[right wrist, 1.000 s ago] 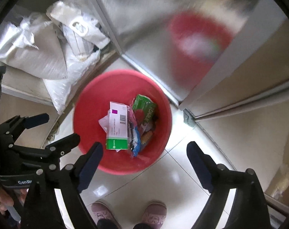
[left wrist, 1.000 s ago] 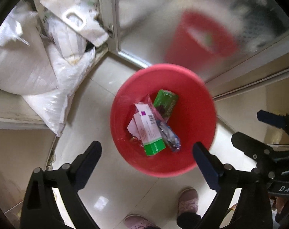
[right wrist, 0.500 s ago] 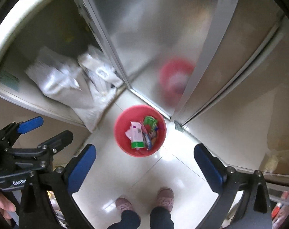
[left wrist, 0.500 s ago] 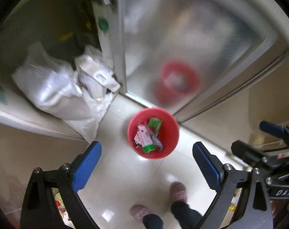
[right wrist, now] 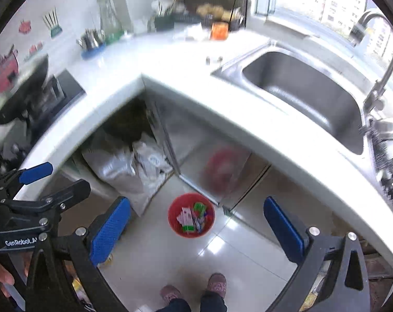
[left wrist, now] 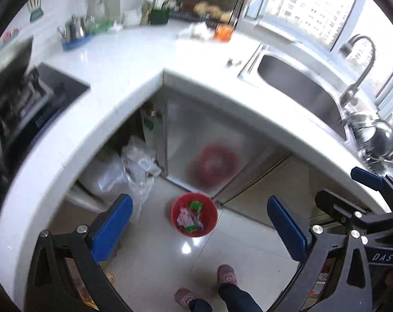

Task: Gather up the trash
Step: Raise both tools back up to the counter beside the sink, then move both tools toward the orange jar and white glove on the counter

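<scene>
The red bin (left wrist: 194, 214) stands on the pale tiled floor (left wrist: 154, 257), just in front of the metal cabinet door (left wrist: 201, 140) under the inner corner of the white counter (left wrist: 134, 59), and the door shows its red reflection. Inside it lie a green packet (right wrist: 199, 209), a white carton with a green end (right wrist: 185, 218) and smaller wrappers. White plastic bags (right wrist: 134, 166) fill the open cabinet bay just left of it. The left gripper (left wrist: 199, 231) and the right gripper (right wrist: 196, 230) both hang high above the bin, blue pads spread wide with nothing between them; both have just been opening further. A steel sink (right wrist: 308, 91) sits in the counter's right run, a black stove (left wrist: 27, 104) at its left edge. The person's slippers (left wrist: 226, 278) stand on the floor below.
</scene>
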A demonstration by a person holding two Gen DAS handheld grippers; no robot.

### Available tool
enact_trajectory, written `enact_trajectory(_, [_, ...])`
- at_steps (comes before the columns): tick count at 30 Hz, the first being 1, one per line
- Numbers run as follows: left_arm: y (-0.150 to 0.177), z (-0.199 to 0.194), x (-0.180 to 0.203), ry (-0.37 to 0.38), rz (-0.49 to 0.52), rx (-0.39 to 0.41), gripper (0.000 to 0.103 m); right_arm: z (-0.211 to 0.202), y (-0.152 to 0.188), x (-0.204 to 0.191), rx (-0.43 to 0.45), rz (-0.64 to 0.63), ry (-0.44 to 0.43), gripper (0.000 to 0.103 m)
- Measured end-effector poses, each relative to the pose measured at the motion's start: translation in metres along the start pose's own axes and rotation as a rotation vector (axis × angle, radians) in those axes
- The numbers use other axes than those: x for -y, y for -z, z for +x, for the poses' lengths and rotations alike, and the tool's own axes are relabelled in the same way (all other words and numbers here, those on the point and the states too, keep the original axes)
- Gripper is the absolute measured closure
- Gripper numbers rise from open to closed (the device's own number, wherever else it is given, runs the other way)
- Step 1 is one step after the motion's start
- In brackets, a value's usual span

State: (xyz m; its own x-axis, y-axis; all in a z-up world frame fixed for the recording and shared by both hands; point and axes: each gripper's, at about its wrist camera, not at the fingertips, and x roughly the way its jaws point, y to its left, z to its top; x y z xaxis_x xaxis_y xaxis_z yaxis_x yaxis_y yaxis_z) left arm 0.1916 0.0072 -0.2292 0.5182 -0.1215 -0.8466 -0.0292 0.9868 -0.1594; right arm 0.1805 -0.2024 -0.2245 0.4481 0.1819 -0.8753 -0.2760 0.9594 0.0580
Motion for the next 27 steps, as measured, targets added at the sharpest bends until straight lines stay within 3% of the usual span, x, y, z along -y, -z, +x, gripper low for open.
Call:
enact_trajectory(7, [-0.045, -0.071, 0.009, -0.007, 0.048, 0.119, 0.001, -0.060, -0.038, -0.005, 0.098, 0.001, 0.001, 0.001])
enact_trajectory(12, [-0.079, -0.095, 0.006, -0.008, 0.029, 0.170, 0.001, -0.076, -0.072, -0.004, 0.152, 0.019, -0.011, 0.001])
enact_trajectory(20, [-0.151, -0.067, -0.001, -0.052, -0.014, 0.187, 0.001, -0.063, -0.141, 0.005, 0.205, 0.016, -0.021, 0.001])
enact_trajectory(24, [-0.196, -0.037, -0.003, -0.078, -0.038, 0.208, 0.001, -0.028, -0.190, 0.025, 0.214, 0.019, -0.034, 0.001])
enact_trajectory(27, [-0.233, -0.005, -0.011, -0.049, -0.078, 0.204, 0.001, 0.010, -0.232, 0.044, 0.185, 0.014, -0.043, 0.001])
